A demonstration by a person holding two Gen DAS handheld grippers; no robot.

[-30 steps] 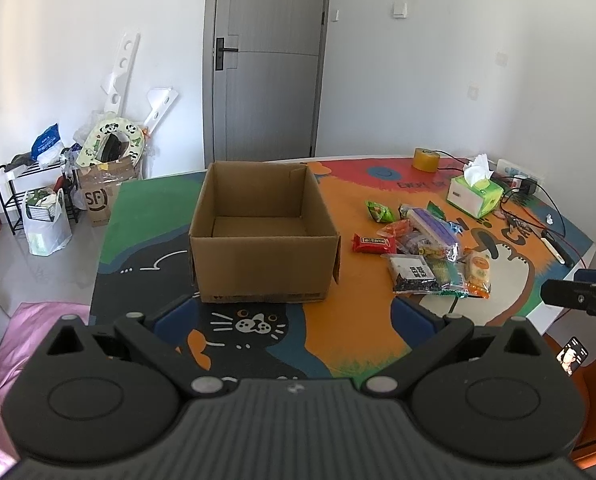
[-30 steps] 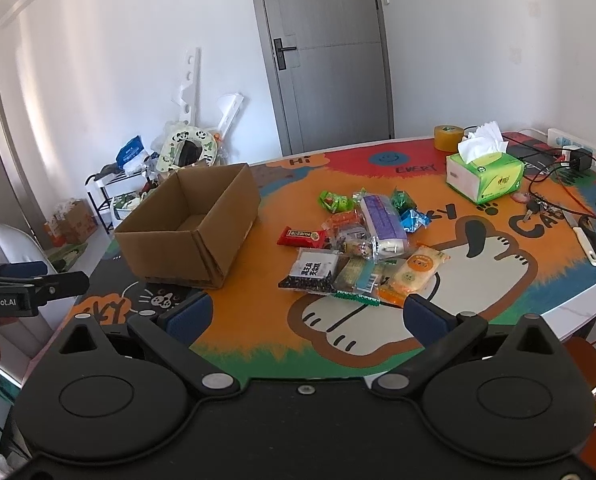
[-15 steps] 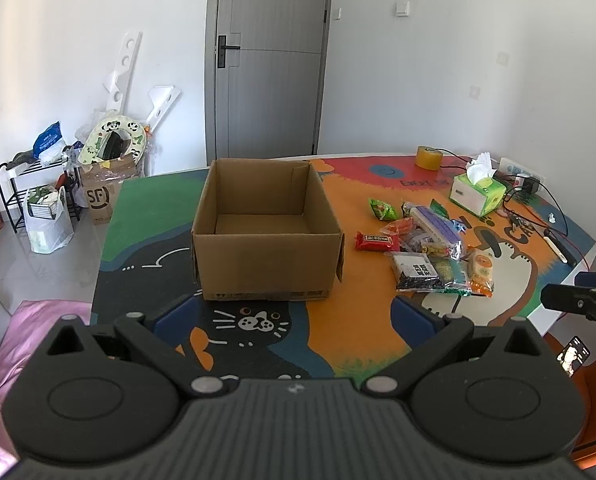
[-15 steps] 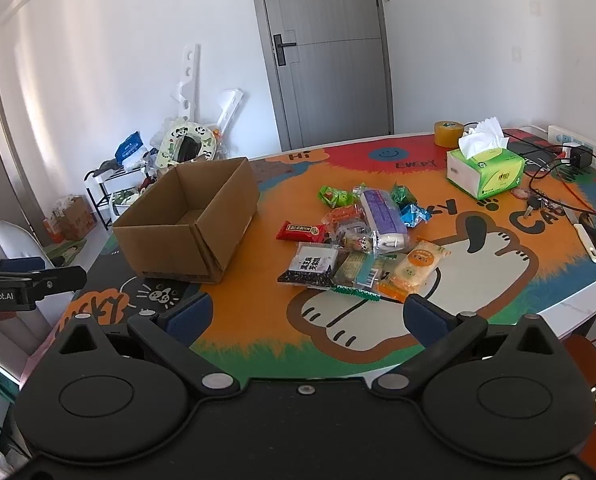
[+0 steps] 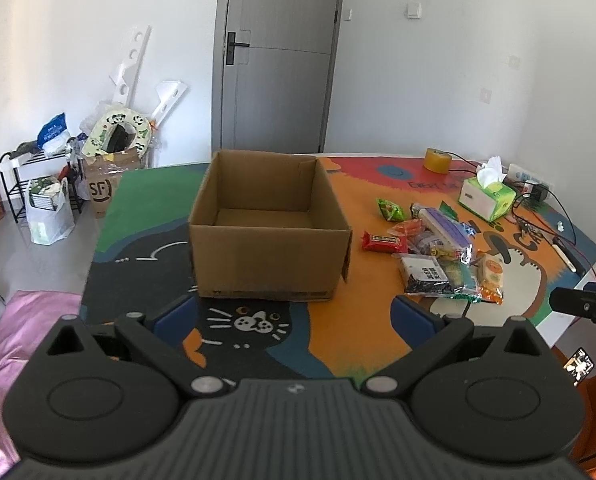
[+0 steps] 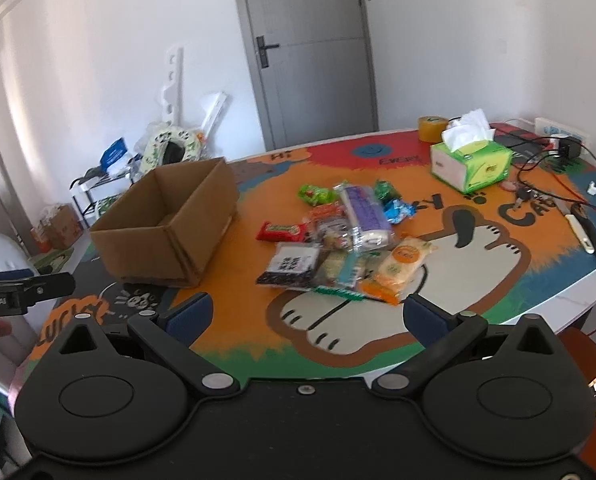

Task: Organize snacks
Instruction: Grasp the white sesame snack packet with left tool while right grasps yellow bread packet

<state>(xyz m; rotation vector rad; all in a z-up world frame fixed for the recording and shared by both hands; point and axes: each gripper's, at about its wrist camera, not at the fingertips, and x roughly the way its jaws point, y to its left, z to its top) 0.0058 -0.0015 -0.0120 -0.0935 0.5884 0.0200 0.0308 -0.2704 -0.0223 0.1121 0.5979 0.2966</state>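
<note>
Both grippers, left gripper (image 5: 293,312) and right gripper (image 6: 306,312), hovered wide-fingered (nothing held) facing snacks (image 6: 338,240) beside the cardboard box (image 6: 165,228), apparently their destination

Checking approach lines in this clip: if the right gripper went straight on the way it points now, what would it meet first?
Most likely the snack pile: the open right gripper points across the table at it, with the black-and-white packet and the orange packet nearest. Nothing stands between, though depth is hard to judge.

You are seeing "SF" on the brown paper bag (image 5: 105,192) at nine o'clock of the box, and "HI" and "EVERY" on the table mat (image 6: 438,216).
</note>
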